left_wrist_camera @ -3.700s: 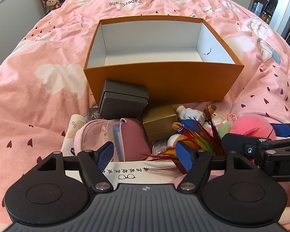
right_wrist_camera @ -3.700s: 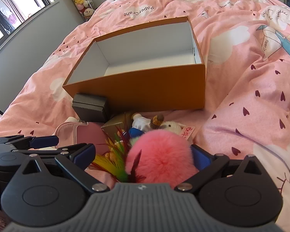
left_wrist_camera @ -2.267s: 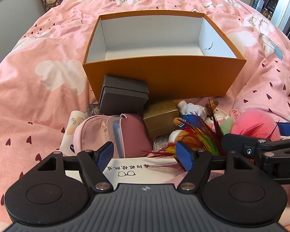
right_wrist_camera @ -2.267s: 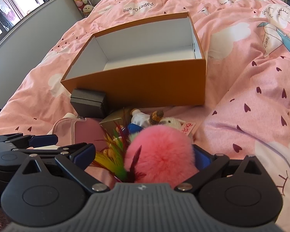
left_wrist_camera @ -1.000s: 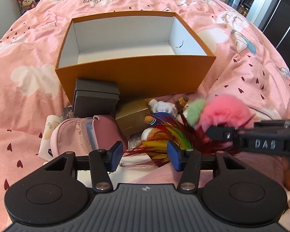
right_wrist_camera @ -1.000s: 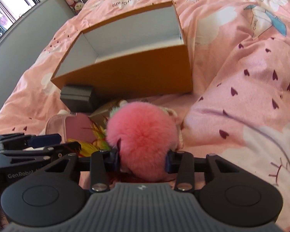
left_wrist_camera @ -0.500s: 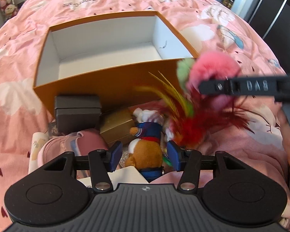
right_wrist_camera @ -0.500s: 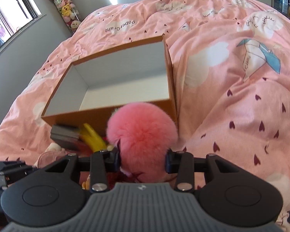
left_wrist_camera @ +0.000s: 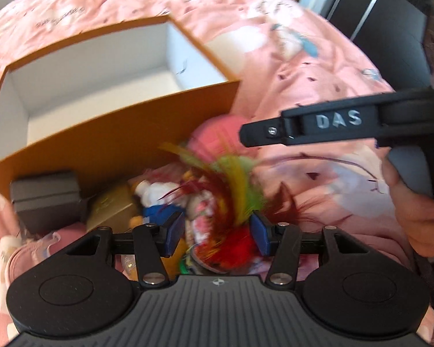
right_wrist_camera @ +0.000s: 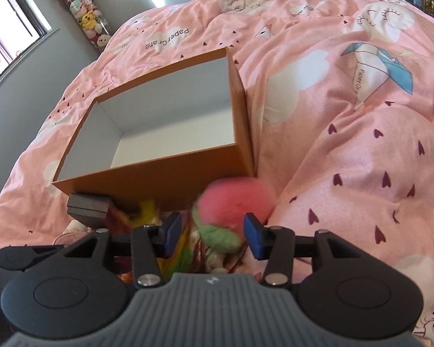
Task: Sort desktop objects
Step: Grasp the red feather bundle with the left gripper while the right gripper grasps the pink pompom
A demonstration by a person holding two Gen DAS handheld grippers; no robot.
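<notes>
**userA:** Bedspread first, pink with hearts and clouds, it carries everything. Orange box with white insides sits open on it, nothing in there that I can see.

**userB:** yep, and the pile is all along the box's near wall. Dark grey box at the near left corner, gold box just beside it, then a small plush toy in blue.

**userA:** where's the pink pompom?

**userB:** down on the bedspread by the box's near right corner, blurry, with a green puff attached and coloured feathers trailing off toward the pile. It's just ahead of the right gripper, not pinched. The jaws are opening and the pads don't press on it.

**userA:** and the left gripper?

**userB:** jaws apart, empty grip. Red and green feathers lie under the gap, but the blue pads aren't squeezing them. A hand on the right one's handle shows at that view's right edge.
</notes>
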